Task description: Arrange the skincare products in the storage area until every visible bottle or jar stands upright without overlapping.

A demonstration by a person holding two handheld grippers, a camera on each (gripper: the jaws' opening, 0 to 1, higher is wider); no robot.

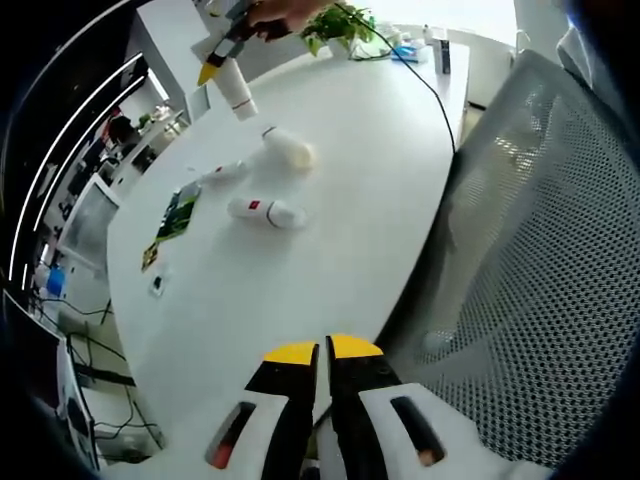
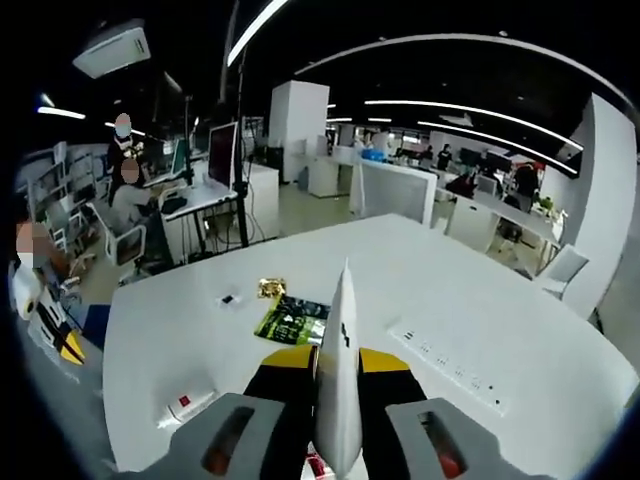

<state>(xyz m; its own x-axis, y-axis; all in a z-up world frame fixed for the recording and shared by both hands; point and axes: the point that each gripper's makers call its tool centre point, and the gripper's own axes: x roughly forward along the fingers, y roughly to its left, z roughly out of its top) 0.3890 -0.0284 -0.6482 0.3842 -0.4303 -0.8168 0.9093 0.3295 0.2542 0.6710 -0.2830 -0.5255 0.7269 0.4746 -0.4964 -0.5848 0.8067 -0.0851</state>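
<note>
Right gripper (image 2: 338, 375) clamps white tube (image 2: 338, 380), held up above white table (image 2: 520, 300). Left gripper (image 1: 322, 352) pinched together, holding nothing, low over table edge. Two white bottles (image 1: 268, 212) lying flat mid-table beside green packet (image 1: 178, 212).

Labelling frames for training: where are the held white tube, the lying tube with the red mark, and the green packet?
held white tube (image 2: 338, 380), right gripper view, mid-body.
tube with red mark (image 1: 266, 211), left gripper view, middle.
green packet (image 2: 294, 319), right gripper view, centre.
</note>
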